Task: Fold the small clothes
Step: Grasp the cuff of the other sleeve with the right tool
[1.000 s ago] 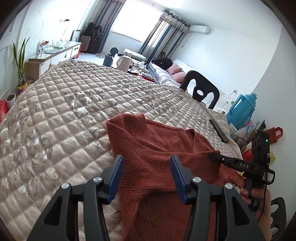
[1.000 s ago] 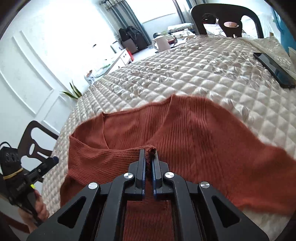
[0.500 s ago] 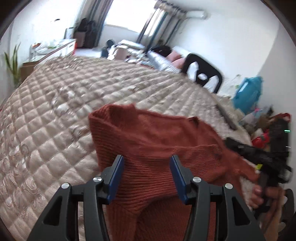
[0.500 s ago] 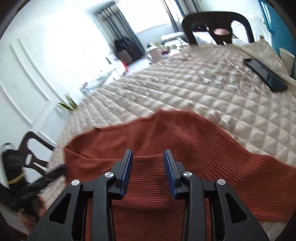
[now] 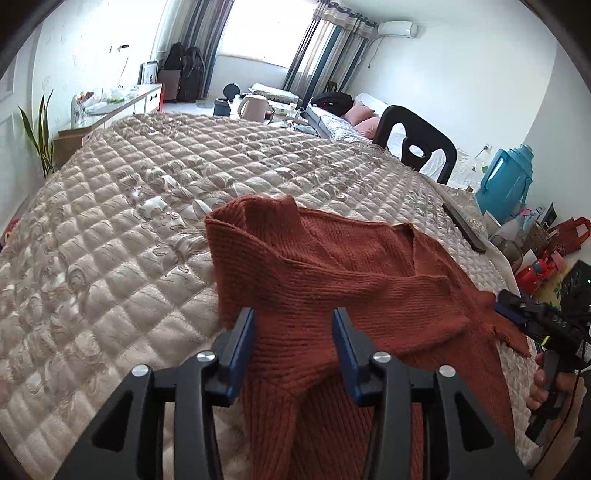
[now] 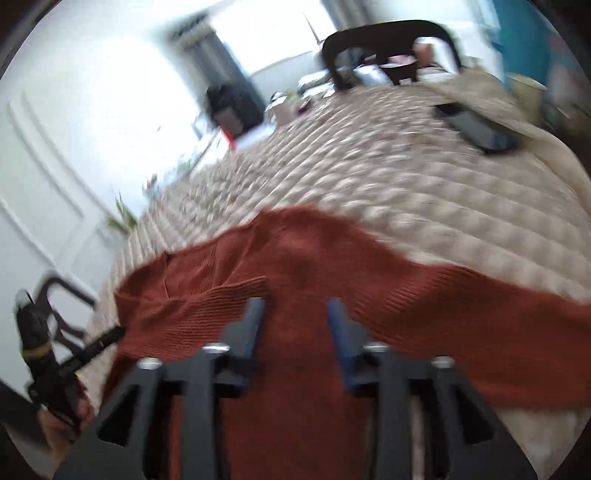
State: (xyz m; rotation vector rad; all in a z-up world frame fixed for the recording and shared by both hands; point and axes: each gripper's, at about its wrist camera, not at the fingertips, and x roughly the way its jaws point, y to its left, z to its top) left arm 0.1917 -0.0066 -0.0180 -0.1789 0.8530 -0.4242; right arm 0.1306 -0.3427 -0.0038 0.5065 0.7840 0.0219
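Right gripper [image 6: 295, 314] has just been opening, its blue-padded jaws apart above the rust-red ribbed knit sweater [image 5: 332, 280] with nothing pinched; left gripper [image 5: 293, 325] also hangs parted over it. The sweater lies on the beige quilted bedspread [image 5: 110, 221], one sleeve folded across. Next, I judge, pinch the outstretched sleeve [image 6: 480, 306] near its cuff.

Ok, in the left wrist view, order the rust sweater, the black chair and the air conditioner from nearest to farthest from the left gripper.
1. Rust sweater: under the left gripper, on the quilt.
2. Black chair: past the quilt's far edge, upper right.
3. Air conditioner: high on the far wall.
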